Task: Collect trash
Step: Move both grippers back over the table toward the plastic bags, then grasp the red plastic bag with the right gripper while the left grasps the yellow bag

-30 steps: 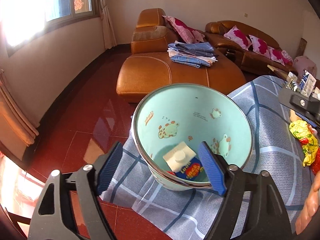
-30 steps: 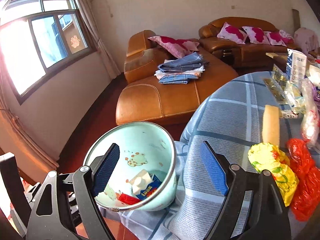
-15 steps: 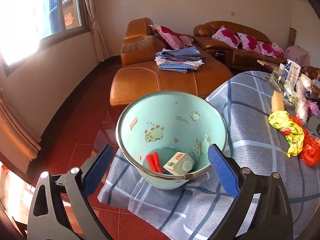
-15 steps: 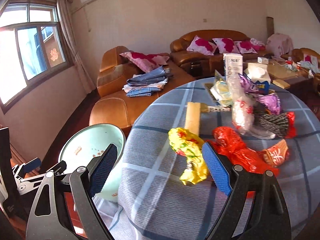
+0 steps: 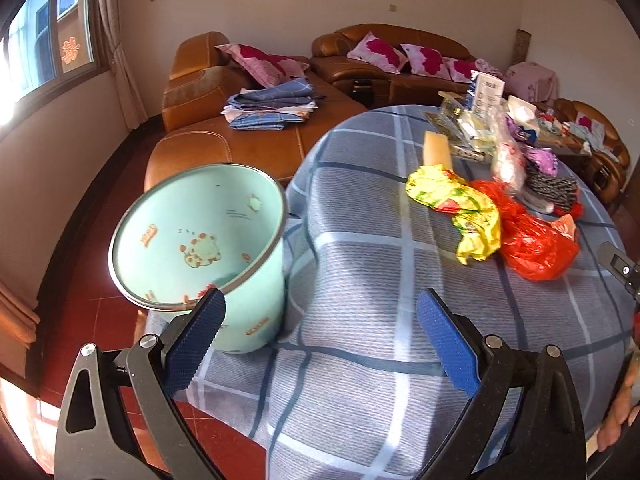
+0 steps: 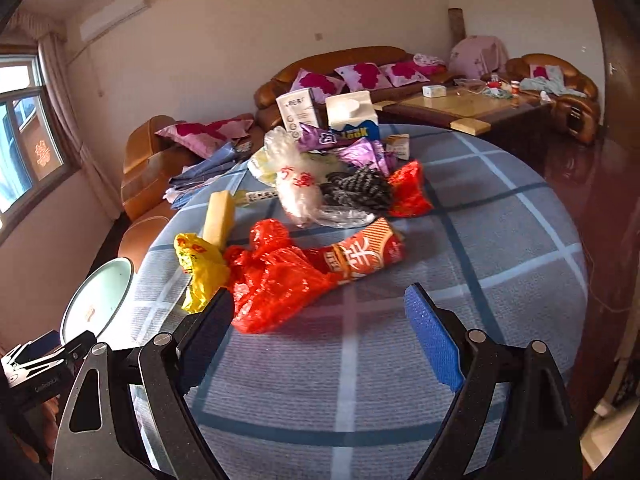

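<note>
A mint-green bin (image 5: 200,248) with cartoon prints stands at the left edge of the round table (image 5: 380,280); its rim also shows in the right wrist view (image 6: 96,300). Trash lies on the blue checked cloth: a yellow wrapper (image 6: 198,268), a red plastic bag (image 6: 276,280), an orange snack packet (image 6: 364,256), a clear bag (image 6: 298,190), purple wrappers (image 6: 360,152) and a milk carton (image 6: 352,118). My left gripper (image 5: 320,340) is open and empty, right of the bin. My right gripper (image 6: 320,328) is open and empty, just short of the red bag.
A pale yellow block (image 6: 219,214), a white box (image 6: 298,114) and a dark knitted piece (image 6: 358,192) also lie on the table. Brown leather sofas (image 5: 240,128) with folded clothes stand behind. A wooden coffee table (image 6: 460,110) is at the far right.
Both grippers have swung right, away from the bin and toward the trash pile. The bin has slid to the left of both views; its contents are now hidden. Both stay open.
</note>
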Available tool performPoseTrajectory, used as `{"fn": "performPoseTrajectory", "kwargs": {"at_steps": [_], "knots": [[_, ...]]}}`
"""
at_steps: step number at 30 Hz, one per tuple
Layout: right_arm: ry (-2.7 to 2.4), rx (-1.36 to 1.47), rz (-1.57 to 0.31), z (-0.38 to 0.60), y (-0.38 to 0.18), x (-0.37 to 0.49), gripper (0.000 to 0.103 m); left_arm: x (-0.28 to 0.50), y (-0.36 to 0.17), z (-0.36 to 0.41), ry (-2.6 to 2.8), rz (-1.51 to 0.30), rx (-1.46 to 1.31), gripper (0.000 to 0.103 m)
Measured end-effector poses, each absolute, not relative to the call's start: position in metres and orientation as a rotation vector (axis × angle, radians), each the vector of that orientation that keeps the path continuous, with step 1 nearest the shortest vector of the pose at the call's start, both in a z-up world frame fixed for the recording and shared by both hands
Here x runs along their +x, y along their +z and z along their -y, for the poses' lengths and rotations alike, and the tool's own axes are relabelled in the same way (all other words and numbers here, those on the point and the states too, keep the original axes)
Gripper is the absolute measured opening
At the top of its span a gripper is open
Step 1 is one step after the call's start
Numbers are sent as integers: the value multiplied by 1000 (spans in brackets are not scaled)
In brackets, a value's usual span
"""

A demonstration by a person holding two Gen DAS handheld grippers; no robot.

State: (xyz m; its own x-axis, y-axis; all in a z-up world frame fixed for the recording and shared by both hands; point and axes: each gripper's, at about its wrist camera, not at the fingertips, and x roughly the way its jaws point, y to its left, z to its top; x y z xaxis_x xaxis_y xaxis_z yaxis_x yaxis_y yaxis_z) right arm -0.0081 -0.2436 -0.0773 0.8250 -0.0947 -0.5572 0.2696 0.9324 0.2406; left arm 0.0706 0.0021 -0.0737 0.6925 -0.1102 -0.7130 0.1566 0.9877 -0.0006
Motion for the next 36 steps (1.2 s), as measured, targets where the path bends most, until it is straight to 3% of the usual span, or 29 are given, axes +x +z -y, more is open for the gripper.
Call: {"fn": "performPoseTrajectory", "kwargs": {"at_steps": [19,26,29,31,33,36], "knots": [[-137,311,-596,251,-81,25,86,69,-93,41,-223,-838,92,94],[-51,246,-748,228,-99,76,84,75,-94,35,-201,-841,83,94],[-43,220,-783,220,-104,82,69,78,-95,32,-192,-844,72,94],[-22,203,-793,217,-106,83,44,80,-96,31,-191,-850,64,94],[-4,212,-807,217,-110,83,27,81,-97,32,-193,-854,63,94],[9,224,-768,220,-107,77,17,82,-97,34,-198,-852,68,94]]}}
